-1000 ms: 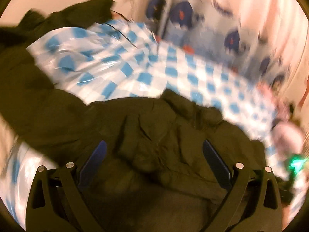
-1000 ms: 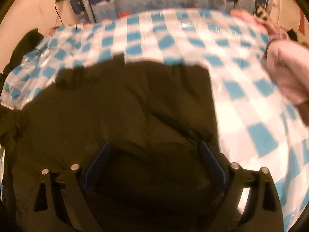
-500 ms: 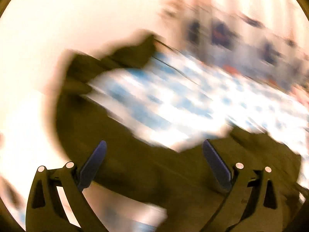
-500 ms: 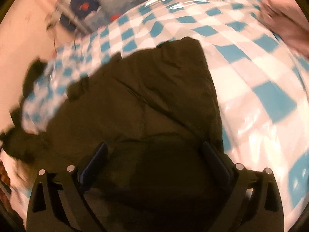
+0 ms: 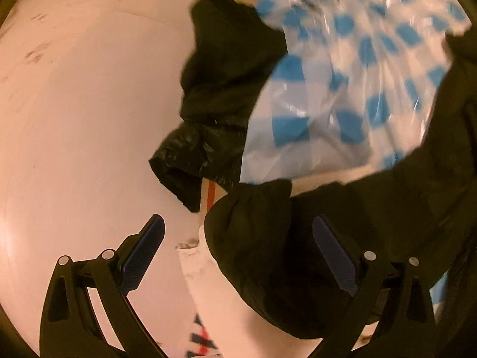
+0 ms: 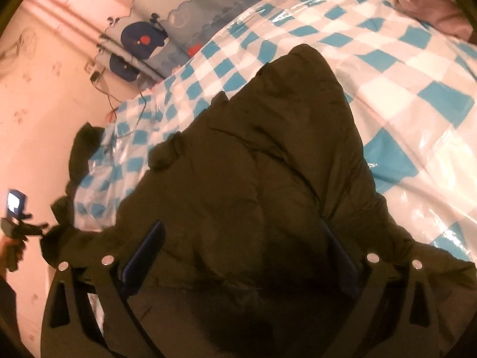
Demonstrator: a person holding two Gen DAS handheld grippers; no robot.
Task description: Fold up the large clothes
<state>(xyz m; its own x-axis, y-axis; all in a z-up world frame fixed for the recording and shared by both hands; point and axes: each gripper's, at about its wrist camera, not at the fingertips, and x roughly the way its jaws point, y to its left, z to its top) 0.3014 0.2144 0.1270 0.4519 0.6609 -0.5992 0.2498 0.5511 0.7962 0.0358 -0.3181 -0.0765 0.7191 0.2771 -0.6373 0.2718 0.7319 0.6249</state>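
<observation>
A large dark olive padded jacket point(image 6: 253, 185) lies on a blue-and-white checked plastic sheet point(image 6: 402, 83). My right gripper point(image 6: 241, 253) is open just above the jacket's near part. My left gripper point(image 5: 238, 247) is open at the sheet's left edge, with a dark sleeve cuff point(image 5: 253, 223) hanging between its fingers, not gripped. Another dark sleeve point(image 5: 196, 161) hangs over the sheet's edge point(image 5: 298, 137) beyond it. From the right wrist view, the left gripper point(image 6: 15, 217) shows at far left, held in a hand.
A pink wall point(image 5: 89, 119) fills the left. A whale-print curtain point(image 6: 184, 24) hangs behind the bed, with a cable point(image 6: 110, 98) at the wall. Pink cloth point(image 6: 429, 3) lies at the far right. A white item with red marks point(image 5: 205, 292) sits below the cuff.
My left gripper has swung left off the jacket's body to the bed's left edge, at the hanging sleeve cuff. My right gripper has tilted and stays over the jacket, still open.
</observation>
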